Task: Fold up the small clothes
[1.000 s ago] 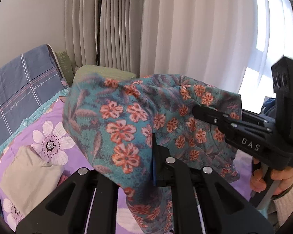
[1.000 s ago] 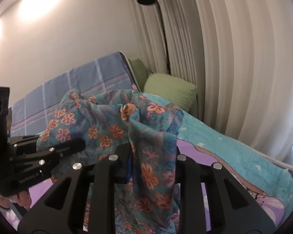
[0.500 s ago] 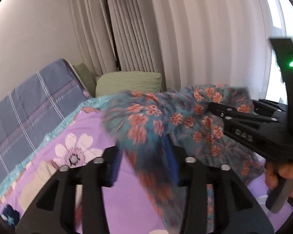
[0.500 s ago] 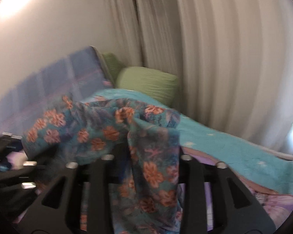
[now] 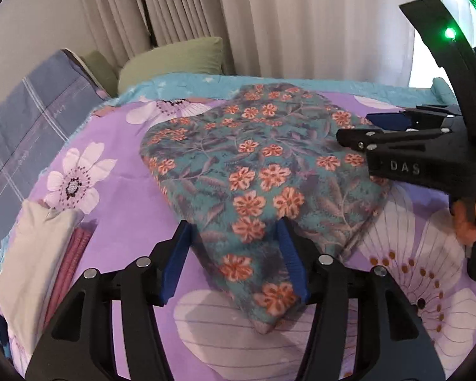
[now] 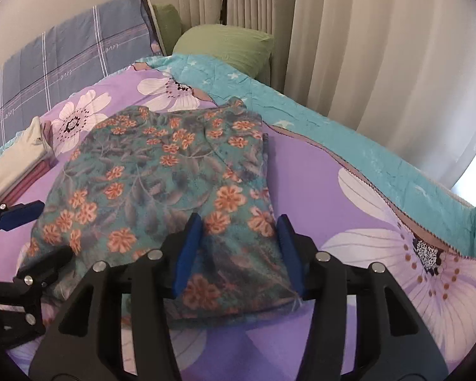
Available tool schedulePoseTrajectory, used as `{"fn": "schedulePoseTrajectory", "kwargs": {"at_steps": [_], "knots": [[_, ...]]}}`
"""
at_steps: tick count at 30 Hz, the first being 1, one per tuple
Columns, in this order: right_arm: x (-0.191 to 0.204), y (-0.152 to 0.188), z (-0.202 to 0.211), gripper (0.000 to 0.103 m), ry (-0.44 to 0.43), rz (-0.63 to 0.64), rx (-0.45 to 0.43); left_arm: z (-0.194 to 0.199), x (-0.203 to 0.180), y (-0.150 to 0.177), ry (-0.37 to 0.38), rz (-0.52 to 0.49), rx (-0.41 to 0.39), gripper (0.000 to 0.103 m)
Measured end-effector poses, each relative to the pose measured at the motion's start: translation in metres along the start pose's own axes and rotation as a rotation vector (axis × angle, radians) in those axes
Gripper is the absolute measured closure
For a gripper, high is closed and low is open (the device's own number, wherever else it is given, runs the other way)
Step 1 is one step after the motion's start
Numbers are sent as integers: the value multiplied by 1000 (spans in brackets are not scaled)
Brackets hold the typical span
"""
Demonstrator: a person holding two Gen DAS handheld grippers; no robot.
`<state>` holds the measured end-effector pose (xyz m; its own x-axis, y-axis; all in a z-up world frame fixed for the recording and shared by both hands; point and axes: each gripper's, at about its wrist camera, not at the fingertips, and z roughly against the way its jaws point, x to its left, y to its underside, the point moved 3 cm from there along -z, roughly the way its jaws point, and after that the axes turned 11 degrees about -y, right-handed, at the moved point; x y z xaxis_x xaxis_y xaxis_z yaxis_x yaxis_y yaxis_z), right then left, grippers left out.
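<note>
A teal garment with orange flowers [image 5: 263, 171] lies spread on the purple flowered bedspread [image 5: 117, 222]; it also shows in the right wrist view [image 6: 161, 184]. My left gripper [image 5: 234, 250] is open, its blue pads on either side of the garment's near corner. My right gripper [image 6: 238, 247] is open over the garment's near right edge. The right gripper also shows in the left wrist view [image 5: 380, 127], and the left gripper in the right wrist view [image 6: 28, 231], at the garment's left side.
A stack of folded clothes, cream on top of pink [image 5: 38, 260], lies at the left; it also shows in the right wrist view [image 6: 16, 162]. A blue checked quilt [image 6: 63, 57] and green pillows [image 6: 225, 44] sit at the bed's head. Curtains [image 6: 365, 47] hang behind.
Both grippers held the garment up in the air. It has been lowered flat onto the bed and both grippers have opened and let it go.
</note>
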<state>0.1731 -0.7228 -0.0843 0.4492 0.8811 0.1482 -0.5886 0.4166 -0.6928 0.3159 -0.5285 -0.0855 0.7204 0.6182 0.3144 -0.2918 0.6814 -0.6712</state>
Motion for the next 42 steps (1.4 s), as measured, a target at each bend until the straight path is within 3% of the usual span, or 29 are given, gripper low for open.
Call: {"fn": "schedulePoseTrajectory", "kwargs": {"at_steps": [5,8,11,12,15,20,32,40,42], "knots": [[-10,3,-3,37,4,-68,8,-2,18,9,79,141,58,43],[-10,4,9,37,5,-101,-8,8,20,16,52,164,53,35],[-3,17,38,37,69,-60,-26,26,23,25,62,199,41,30],[4,26,55,37,68,-32,-50,32,24,27,58,208,33,23],[15,53,94,31,31,-27,-111,63,26,37,46,230,-29,13],[18,98,152,26,32,-81,-171,124,25,55,9,233,-127,2],[65,139,243,19,57,-24,-205,240,22,98,-47,230,-256,1],[120,162,283,14,52,85,-237,285,24,138,-98,263,-261,1],[131,167,290,12,59,109,-246,295,28,148,-67,282,-261,1]]}}
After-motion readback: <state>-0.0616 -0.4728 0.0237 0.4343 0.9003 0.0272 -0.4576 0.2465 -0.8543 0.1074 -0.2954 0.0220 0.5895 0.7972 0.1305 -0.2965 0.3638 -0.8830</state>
